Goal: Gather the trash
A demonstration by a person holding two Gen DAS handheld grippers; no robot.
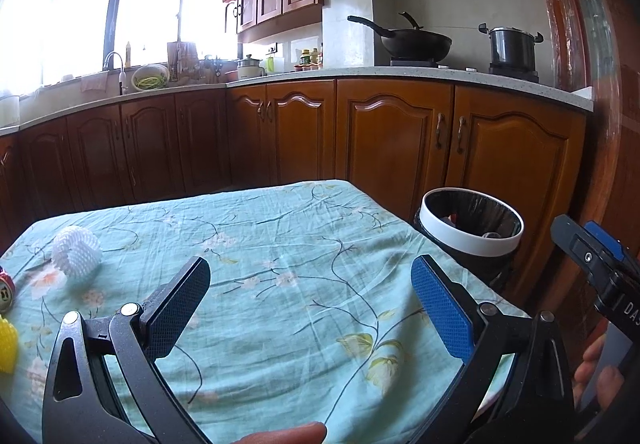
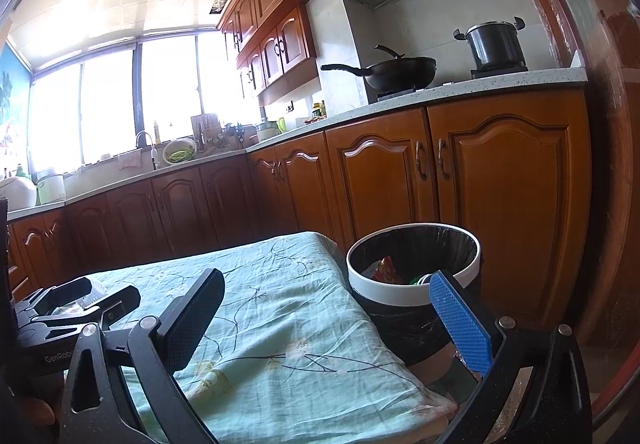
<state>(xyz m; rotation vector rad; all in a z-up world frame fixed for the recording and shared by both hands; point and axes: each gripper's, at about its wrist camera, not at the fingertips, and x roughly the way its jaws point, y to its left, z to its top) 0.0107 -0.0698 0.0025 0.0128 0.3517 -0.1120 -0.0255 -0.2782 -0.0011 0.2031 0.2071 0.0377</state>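
A white-rimmed bin with a black liner stands off the table's far right corner; in the right wrist view the bin holds red and green wrappers. On the table's left lie a white foam net, a yellow foam net and a red can, both cut by the frame edge. My left gripper is open and empty above the teal floral tablecloth. My right gripper is open and empty, its blue pad near the bin's rim.
Wooden kitchen cabinets run behind the table and bin. A wok and pot sit on the stove. A wooden door frame stands at the right. The right gripper's body shows beside the bin.
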